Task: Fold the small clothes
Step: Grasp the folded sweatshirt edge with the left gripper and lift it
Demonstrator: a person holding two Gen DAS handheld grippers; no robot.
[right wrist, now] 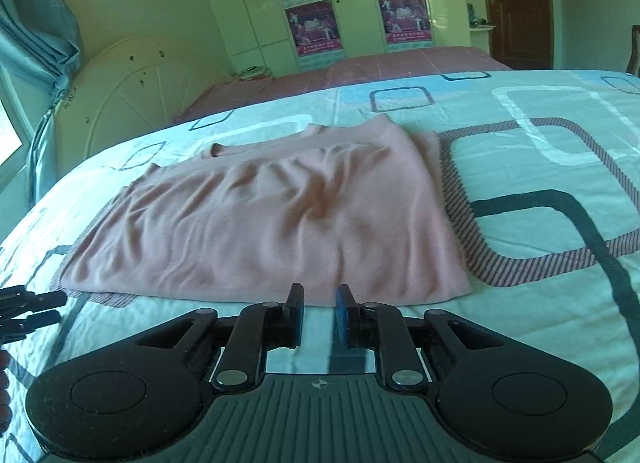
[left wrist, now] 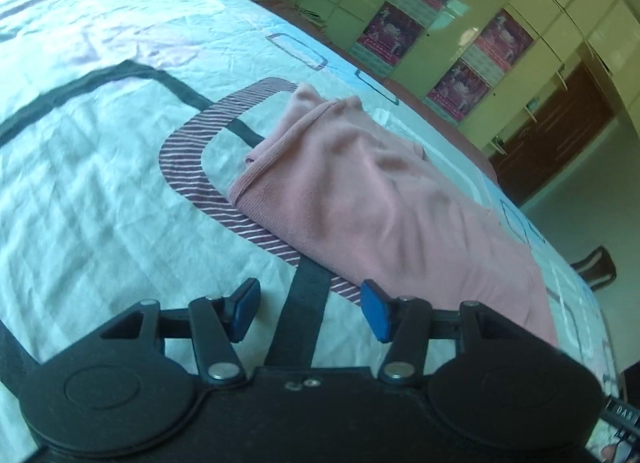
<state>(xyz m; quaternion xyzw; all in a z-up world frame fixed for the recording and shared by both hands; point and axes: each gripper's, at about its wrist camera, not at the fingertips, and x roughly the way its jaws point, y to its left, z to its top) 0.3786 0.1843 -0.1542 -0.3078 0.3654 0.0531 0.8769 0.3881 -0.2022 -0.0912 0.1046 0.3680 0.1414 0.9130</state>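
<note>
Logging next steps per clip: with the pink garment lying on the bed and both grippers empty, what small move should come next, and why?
Probably ease the right gripper forward onto the pink garment's near hem: its narrowly parted jaws sit just short of that edge, holding nothing.

Matt, seemingly ribbed pink knit garment [right wrist: 280, 223]; creased cotton-like bedsheet [right wrist: 540, 343].

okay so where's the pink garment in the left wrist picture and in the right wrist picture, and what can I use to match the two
Left wrist: the pink garment lies right of centre on the bedspread, beyond the open left gripper.
Right wrist: it fills the middle, just beyond the right gripper, whose jaws are narrowly apart.
Shared landmark: the striped rounded-rectangle print that the garment partly covers.
</note>
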